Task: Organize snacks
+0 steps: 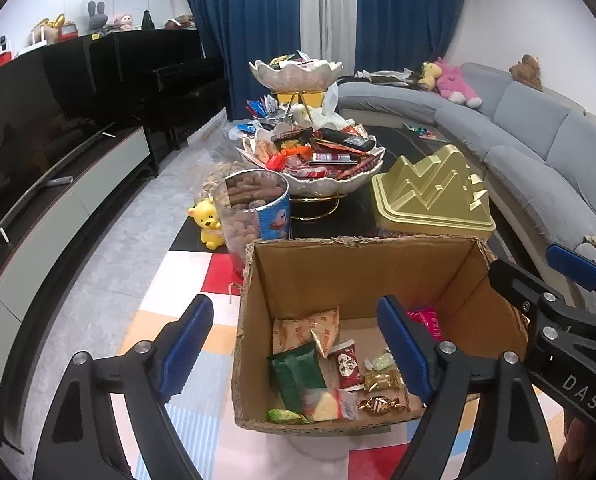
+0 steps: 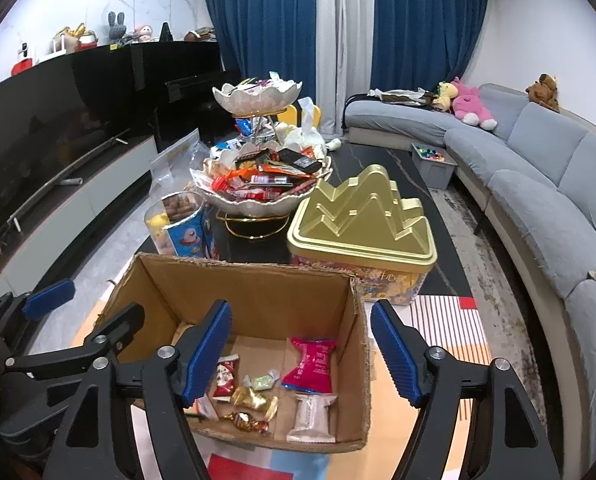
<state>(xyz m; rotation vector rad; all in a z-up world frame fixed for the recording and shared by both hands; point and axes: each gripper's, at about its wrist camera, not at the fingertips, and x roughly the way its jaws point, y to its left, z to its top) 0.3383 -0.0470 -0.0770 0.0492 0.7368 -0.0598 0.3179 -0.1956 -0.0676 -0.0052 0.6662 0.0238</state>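
Both tools wide, nothing between the pads: left tool (image 1: 294, 350), right tool (image 2: 301, 350), over the cardboard box (image 1: 361, 268), frame centre. Snacks lie loose on its floor. Next pick from the tiered bowl (image 1: 321, 184) on the bench, upper centre; approach high to clear the box's far wall.

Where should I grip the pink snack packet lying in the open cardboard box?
Judging by its pose, take the pink snack packet across its narrower middle, coming straight down from above. It lies flat on the floor of the cardboard box, with clear floor on either side for the fingers. The right gripper, open, is nearer.
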